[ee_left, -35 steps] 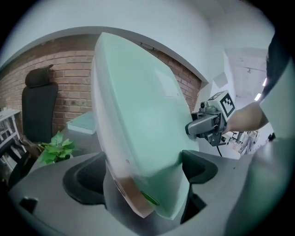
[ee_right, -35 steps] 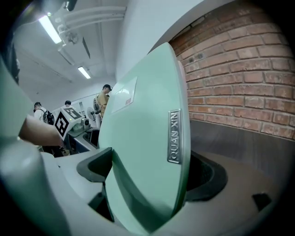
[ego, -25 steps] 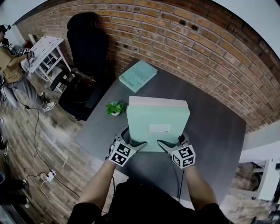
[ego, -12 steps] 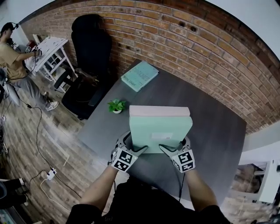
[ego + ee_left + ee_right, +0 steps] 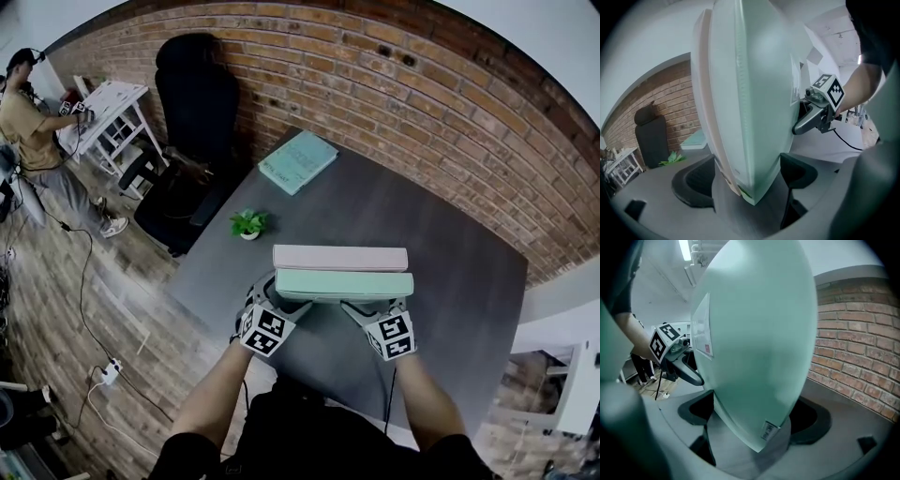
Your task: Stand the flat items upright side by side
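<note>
Standing upright side by side toward the table's [image 5: 450, 272] front edge, the pink book [image 5: 339, 258] sits behind the green book [image 5: 343, 284] in the head view. The left gripper [image 5: 278, 292] is at their left end and the right gripper [image 5: 375, 305] at their right. A third book [image 5: 298, 161] lies flat at the far left corner, with a plant [image 5: 248, 225] by the left edge.

Left gripper view: the jaws, just now closing, clasp both books' lower corner.

Right gripper view: the jaws grasp the green book's lower corner.

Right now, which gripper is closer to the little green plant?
Left. The left gripper, jaws just closing on the upright books at their plant-side end, sits short of the plant; the right gripper is at their opposite end.
</note>
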